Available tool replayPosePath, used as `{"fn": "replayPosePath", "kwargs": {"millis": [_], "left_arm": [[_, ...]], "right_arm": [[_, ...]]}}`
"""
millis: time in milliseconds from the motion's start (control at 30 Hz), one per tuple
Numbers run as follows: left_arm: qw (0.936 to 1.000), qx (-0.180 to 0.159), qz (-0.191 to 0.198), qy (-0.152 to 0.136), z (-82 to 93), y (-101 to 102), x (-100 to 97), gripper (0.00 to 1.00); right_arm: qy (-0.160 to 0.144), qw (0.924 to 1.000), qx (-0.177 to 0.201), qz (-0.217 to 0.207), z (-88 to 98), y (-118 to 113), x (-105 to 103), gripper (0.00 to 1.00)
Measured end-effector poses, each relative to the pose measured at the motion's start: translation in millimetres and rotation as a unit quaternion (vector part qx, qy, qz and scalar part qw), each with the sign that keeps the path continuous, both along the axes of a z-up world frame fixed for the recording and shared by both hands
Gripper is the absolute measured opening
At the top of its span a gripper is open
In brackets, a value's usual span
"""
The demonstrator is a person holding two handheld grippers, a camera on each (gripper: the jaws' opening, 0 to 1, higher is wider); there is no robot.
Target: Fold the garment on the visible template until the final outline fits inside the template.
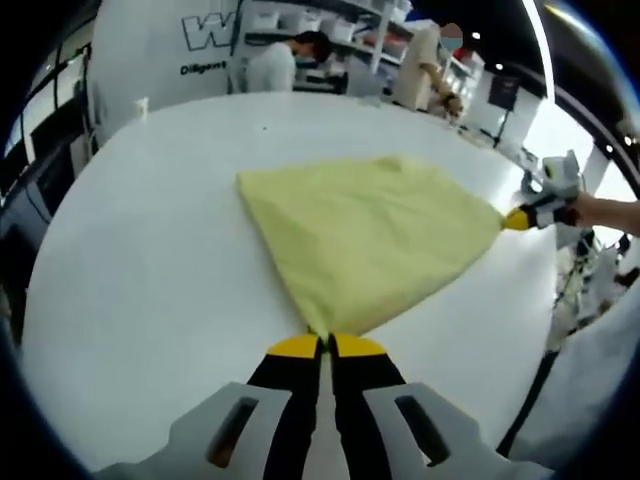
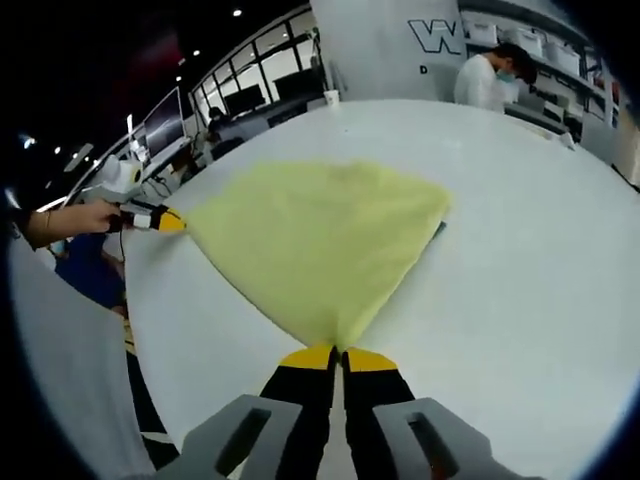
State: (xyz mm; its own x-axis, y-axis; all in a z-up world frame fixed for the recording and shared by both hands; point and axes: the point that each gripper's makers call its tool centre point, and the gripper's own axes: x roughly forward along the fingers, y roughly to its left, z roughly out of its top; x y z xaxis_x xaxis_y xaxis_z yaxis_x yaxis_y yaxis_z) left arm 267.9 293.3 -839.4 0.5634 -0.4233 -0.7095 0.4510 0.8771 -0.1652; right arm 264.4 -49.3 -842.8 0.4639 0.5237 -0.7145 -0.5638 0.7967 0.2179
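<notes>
One yellow garment (image 1: 365, 235) lies on a round white worktop (image 1: 150, 250), stretched between two grippers, each pinching one of its corners.

Left gripper view: the left gripper (image 1: 326, 345) rises from the bottom, its two yellow-tipped black fingers (image 1: 296, 347) pressed together with almost no gap, clamped on the near corner of the garment. From this corner the cloth fans out toward the middle of the worktop. A second corner runs out to the right-hand edge of the worktop, where the right gripper (image 1: 517, 218) grips it by its yellow tip; a hand (image 1: 605, 212) holds that gripper from off the edge. The far side of the garment rests flat on the worktop, with one free corner pointing toward the far left.

Right gripper view: the right gripper (image 2: 340, 357) likewise rises from the bottom with fingers (image 2: 370, 360) closed narrowly on the near corner of the garment (image 2: 320, 240). The cloth spreads away from the tips across the worktop (image 2: 520, 240). At the left edge of the worktop the left gripper (image 2: 172, 221) pinches another corner, held by a hand (image 2: 85, 217). A thin dark edge shows just under the garment's far right corner; what it belongs to cannot be told.

Count: one garment, two grippers, one worktop. Two people (image 1: 270, 62) stand beyond the far edge by shelving in the left gripper view.
</notes>
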Motion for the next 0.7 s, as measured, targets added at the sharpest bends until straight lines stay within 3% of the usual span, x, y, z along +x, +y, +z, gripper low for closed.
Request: {"fn": "replayPosePath", "kwargs": {"millis": [233, 367, 400, 500, 567, 600, 633, 700], "left_arm": [[1.0, -0.005, -0.004, 0.002, 5.9, 5, -2.2, 0.05], [1.0, -0.006, 0.006, -0.003, 12.9, 14, -2.7, 0.06], [0.9999, -0.008, 0.01, -0.004, 16.1, 16, -2.7, 0.05], [0.9989, -0.029, 0.02, -0.03, 39.0, 11, 0.2, 0.07], [0.9988, -0.03, 0.021, -0.033, 41.6, 11, 0.8, 0.1], [0.9972, -0.035, 0.021, -0.062, 54.2, 16, 5.3, 0.12], [0.9957, -0.036, 0.02, -0.083, 68.4, 14, 2.8, 0.15], [0.9948, -0.037, 0.025, -0.091, 75.1, 15, 2.2, 0.2]], "right_arm": [[0.004, 0.9998, -0.014, -0.014, 1.8, -11, -4, 0.03], [-0.006, 0.9998, -0.003, -0.02, 13.1, -6, -8, 0.05], [-0.018, 0.9995, 0.004, -0.026, 29.6, -7, -5, 0.06], [-0.035, 0.9987, 0.014, -0.034, 42.2, -7, -1, 0.1], [-0.037, 0.9985, 0.016, -0.036, 44.5, -7, -1, 0.13], [-0.044, 0.9975, 0.028, -0.049, 65.6, 0, -8, 0.15], [-0.05, 0.9965, 0.038, -0.055, 74.1, 3, -8, 0.18], [-0.058, 0.9958, 0.047, -0.054, 82.5, 5, -7, 0.26]]}}
